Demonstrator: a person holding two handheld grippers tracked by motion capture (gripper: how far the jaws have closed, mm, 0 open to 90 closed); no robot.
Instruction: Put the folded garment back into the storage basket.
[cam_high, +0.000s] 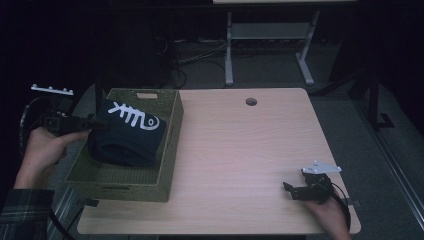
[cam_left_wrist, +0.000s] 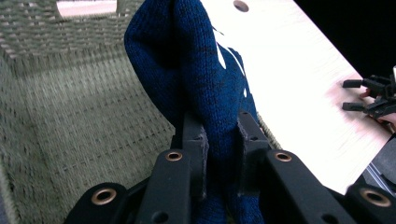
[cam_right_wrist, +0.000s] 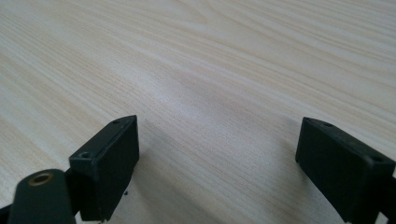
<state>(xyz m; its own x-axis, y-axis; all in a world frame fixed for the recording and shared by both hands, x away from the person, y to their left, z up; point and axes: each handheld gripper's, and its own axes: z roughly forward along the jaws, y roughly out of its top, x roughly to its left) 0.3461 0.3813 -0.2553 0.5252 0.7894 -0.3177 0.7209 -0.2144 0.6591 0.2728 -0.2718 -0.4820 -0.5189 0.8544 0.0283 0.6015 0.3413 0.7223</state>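
A folded dark blue knit garment (cam_high: 130, 132) with a white fish-bone print hangs partly inside a green woven basket (cam_high: 112, 182) at the table's left end. My left gripper (cam_high: 100, 123) is shut on the garment's left edge, above the basket. Seen from the left gripper view, blue knit (cam_left_wrist: 205, 70) is pinched between the two black jaws, over the basket's woven floor (cam_left_wrist: 70, 116). My right gripper (cam_high: 290, 190) rests near the table's front right corner, open. Bare wood lies between its fingers (cam_right_wrist: 109, 168) in the right gripper view.
The light wooden table (cam_high: 240, 150) has a round cable hole (cam_high: 251, 101) at the back. Beyond it stand a white desk frame (cam_high: 270, 45) and floor cables. The other hand's gripper (cam_left_wrist: 373, 95) appears at the right edge of the left gripper view.
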